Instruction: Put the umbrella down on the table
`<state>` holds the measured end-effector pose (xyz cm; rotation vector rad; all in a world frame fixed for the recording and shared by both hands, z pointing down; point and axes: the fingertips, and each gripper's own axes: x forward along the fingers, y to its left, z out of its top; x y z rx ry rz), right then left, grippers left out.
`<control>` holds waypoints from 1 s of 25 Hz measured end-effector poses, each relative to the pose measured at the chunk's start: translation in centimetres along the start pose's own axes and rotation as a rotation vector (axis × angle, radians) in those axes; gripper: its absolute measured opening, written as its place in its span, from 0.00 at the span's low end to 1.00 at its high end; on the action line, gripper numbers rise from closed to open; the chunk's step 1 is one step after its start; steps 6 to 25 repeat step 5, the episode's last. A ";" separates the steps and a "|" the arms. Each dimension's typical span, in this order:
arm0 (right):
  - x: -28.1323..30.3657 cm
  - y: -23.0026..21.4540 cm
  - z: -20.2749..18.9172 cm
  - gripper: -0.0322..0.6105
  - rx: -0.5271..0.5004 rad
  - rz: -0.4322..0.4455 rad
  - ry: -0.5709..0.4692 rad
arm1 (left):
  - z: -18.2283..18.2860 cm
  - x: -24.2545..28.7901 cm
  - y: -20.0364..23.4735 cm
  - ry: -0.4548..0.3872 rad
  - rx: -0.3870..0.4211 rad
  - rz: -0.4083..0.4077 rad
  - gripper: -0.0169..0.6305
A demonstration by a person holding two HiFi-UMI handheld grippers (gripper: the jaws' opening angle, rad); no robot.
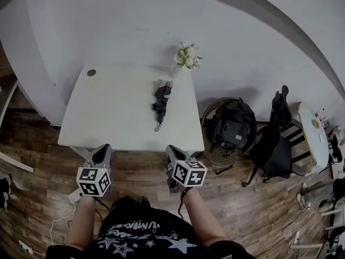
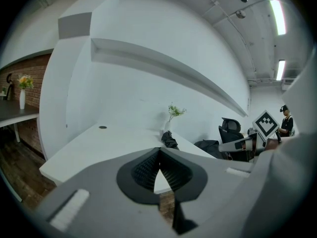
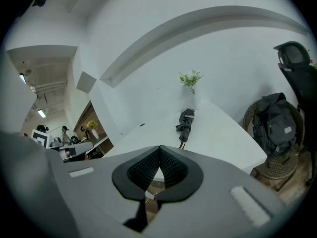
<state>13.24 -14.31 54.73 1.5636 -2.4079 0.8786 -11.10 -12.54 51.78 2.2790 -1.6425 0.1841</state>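
The folded umbrella (image 1: 161,102) is seen lying flat on the white desk (image 1: 113,107), toward the far right part of the top, just short of the small vase of flowers (image 1: 187,55). Its long axis is laid roughly from the far edge toward the near edge, with the strap end pointed at the person.

Both grippers are held back at the near edge of the desk, well apart from the umbrella. The left gripper (image 1: 101,154) is shown with its jaws brought together and nothing between them; through the gap below the tips only desk edge and floor can be made out. The right gripper (image 1: 173,154) is likewise closed on nothing.

From the jaws, the umbrella is found ahead, across the bare desk. It is placed almost straight in front of the right gripper, so that hand is judged the nearer; from the left gripper it is offset to the right.

The task is judged as good as done: the umbrella is borne by the desk alone and is touched by neither gripper. Off the desk's right end, a basket holding a dark backpack (image 1: 232,124) is noted on the floor.
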 end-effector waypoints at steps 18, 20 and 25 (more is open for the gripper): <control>0.3 -0.4 0.8 0.07 0.010 -0.022 -0.018 | 0.5 0.5 0.2 0.003 0.021 -0.020 0.03; 0.3 -0.4 0.8 0.07 0.010 -0.022 -0.018 | 0.5 0.5 0.2 0.003 0.021 -0.020 0.03; 0.3 -0.4 0.8 0.07 0.010 -0.022 -0.018 | 0.5 0.5 0.2 0.003 0.021 -0.020 0.03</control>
